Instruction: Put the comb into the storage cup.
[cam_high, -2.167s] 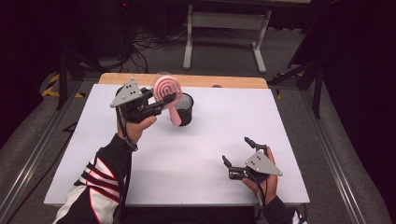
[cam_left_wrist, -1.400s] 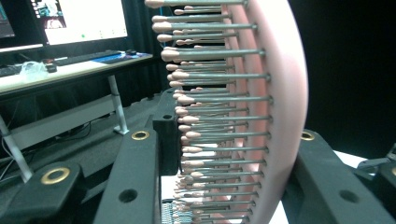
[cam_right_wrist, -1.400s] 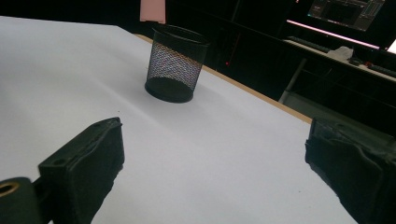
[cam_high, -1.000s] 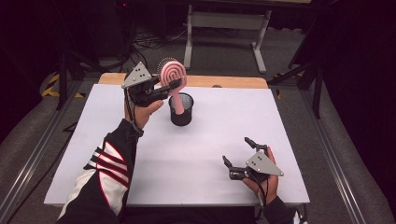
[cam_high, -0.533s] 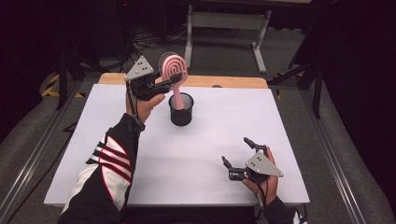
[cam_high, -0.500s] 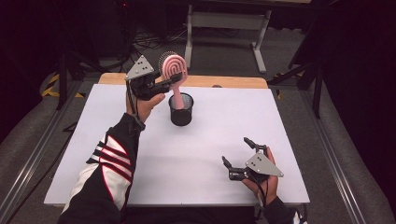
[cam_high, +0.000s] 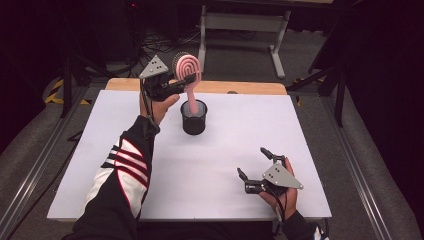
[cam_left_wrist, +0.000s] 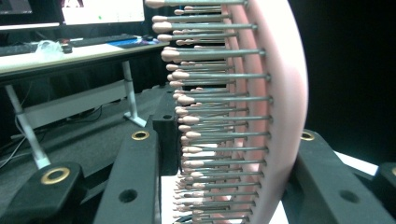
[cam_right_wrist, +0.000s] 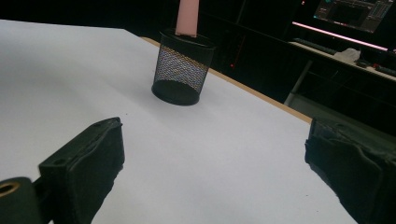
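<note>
While the left hand-held gripper (cam_high: 172, 86) is clamping the head of a pink hairbrush (cam_high: 189, 82) between its jaws, the brush is standing nearly upright over the far middle of the worktop (cam_high: 150, 165), its long axis running top to bottom with a slight lean. The round bristled head is pointing up and the handle is pointing down, its tip reaching into the mouth of a black mesh cup (cam_high: 194, 117); whether it is touching the bottom is hidden. In the left gripper view the bristles (cam_left_wrist: 210, 116) are sticking out sideways across the gap toward one jaw, with the pink back of the head lying against the other. The right hand-held gripper (cam_high: 257, 175) is resting low near the front right of the worktop, well apart from the cup, with its jaws spread wide and nothing between them; its own view is looking across the white surface at the cup (cam_right_wrist: 181, 73) and the pink handle (cam_right_wrist: 187, 16) rising from it.

The worktop is showing a white sheet with a strip of bare wood (cam_high: 240, 87) along its far edge. Around it the room is lying dark: grey carpet, loose cables (cam_high: 165, 42) on the floor and a pale desk frame (cam_high: 240, 22) beyond.
</note>
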